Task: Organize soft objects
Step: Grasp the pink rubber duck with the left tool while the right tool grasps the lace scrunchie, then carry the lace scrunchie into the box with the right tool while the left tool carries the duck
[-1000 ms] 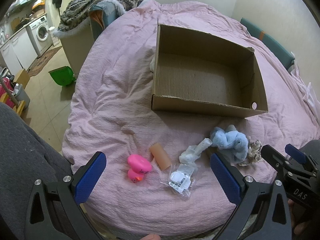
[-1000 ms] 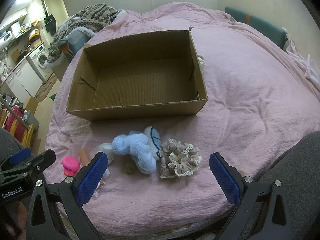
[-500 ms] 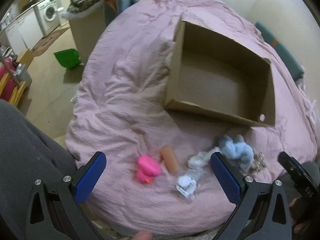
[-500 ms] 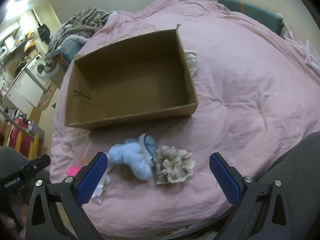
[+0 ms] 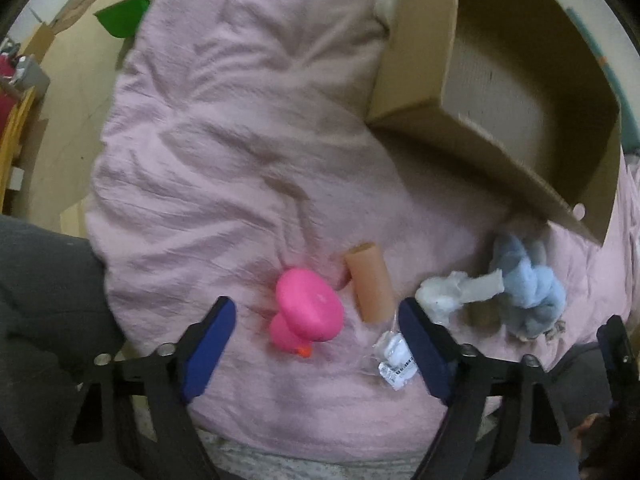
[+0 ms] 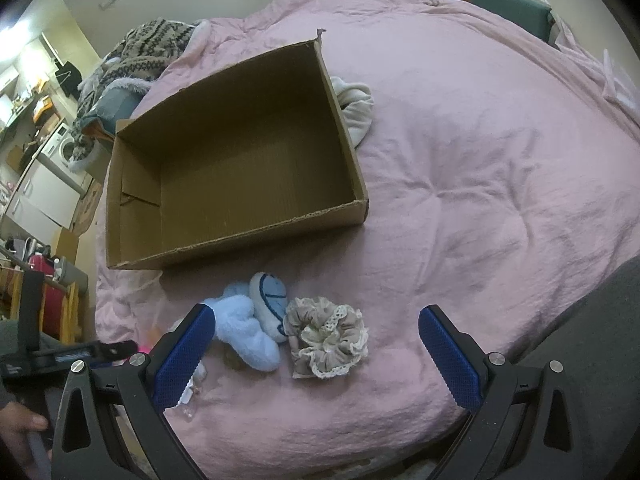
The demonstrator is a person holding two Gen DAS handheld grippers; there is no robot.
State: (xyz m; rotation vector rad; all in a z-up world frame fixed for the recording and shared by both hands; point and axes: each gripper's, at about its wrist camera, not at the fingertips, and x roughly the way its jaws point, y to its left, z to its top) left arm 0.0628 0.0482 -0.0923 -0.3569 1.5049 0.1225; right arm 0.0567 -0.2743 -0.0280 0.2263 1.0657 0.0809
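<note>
Both tongs gape wide, holding nothing. The left tongs (image 5: 316, 330) straddle the pink duck (image 5: 309, 307) on the bed (image 6: 500, 168), the cardboard box (image 6: 236, 236) well apart. Squeezed off-centre, that rounded duck might squirt sideways into the tan roll (image 5: 369, 282) beside it.

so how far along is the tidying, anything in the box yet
Done: nothing yet; the brown cardboard box is empty. In hand: nothing; the left gripper is open above the pink rubber duck, and the right gripper is open near the beige lace scrunchie. Left: the duck, scrunchie, fluffy light blue plush and tan foam cylinder all lie on the pink duvet.
</note>
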